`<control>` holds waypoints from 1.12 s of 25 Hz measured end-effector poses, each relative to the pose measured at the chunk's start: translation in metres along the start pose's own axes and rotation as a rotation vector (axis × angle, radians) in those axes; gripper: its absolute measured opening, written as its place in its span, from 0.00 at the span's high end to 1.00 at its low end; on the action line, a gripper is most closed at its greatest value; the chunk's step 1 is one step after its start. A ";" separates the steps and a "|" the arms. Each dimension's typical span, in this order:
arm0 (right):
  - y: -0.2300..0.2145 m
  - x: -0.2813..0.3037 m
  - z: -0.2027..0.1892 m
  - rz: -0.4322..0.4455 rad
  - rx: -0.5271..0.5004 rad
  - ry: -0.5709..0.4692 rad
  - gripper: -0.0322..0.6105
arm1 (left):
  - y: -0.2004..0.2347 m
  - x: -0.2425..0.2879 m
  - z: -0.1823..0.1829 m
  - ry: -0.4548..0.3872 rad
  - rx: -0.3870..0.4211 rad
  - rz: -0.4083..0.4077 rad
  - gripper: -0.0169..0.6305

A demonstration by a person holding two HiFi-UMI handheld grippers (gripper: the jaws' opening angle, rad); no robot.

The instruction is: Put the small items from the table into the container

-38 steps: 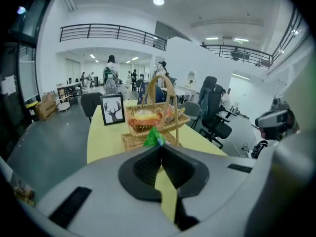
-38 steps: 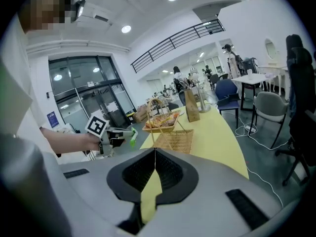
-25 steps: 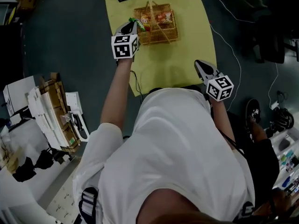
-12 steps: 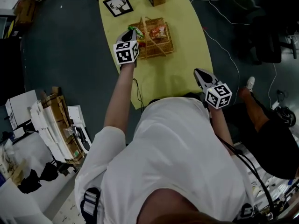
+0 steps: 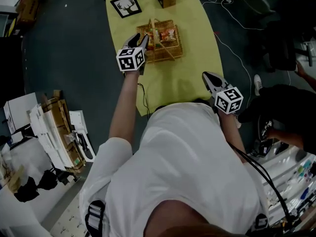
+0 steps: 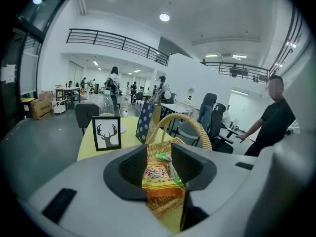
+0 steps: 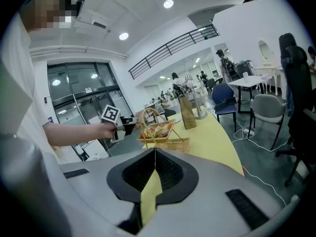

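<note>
Nearest, right gripper [image 5: 207, 76] shut tight, holding nothing, above yellow table [image 5: 190, 65]. Further on, left gripper [image 5: 142, 37] opening at one basket [image 5: 170, 57], one snack packet [image 6: 159, 174] between its jaws (not squeezed). Behind, one deer picture [image 5: 125, 5], one dotted bag [image 6: 147, 124].

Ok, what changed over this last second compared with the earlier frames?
The left gripper, earlier shut on a snack packet at the left edge of the basket, is now opening its jaws. The packet is still between them at the basket, so it looks like a release. The right gripper stayed shut and empty above the near right part of the table. The basket did not move.
</note>
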State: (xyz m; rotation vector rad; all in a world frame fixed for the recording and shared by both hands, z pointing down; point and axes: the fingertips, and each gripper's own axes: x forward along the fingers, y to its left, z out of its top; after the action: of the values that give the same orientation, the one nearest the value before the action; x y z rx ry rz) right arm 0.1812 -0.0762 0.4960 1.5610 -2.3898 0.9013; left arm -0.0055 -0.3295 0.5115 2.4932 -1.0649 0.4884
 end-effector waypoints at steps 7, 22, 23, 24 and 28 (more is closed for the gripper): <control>0.011 0.008 0.008 0.047 -0.035 -0.006 0.93 | -0.016 -0.037 0.012 -0.067 0.052 -0.016 0.76; 0.033 0.006 0.050 0.095 -0.121 -0.095 0.93 | -0.082 -0.130 0.052 -0.243 0.176 -0.060 0.81; 0.034 0.005 0.052 0.092 -0.128 -0.101 0.93 | -0.084 -0.134 0.050 -0.243 0.178 -0.060 0.82; 0.036 0.004 0.054 0.088 -0.135 -0.105 0.93 | -0.084 -0.139 0.048 -0.242 0.180 -0.060 0.84; 0.049 -0.001 0.056 0.076 -0.152 -0.112 0.93 | -0.085 -0.159 0.034 -0.233 0.182 -0.055 0.91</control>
State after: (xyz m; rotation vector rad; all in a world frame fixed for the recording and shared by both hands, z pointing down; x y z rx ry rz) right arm 0.1495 -0.0927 0.4309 1.5113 -2.5423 0.6438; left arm -0.0404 -0.1949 0.3923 2.7862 -1.0744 0.2945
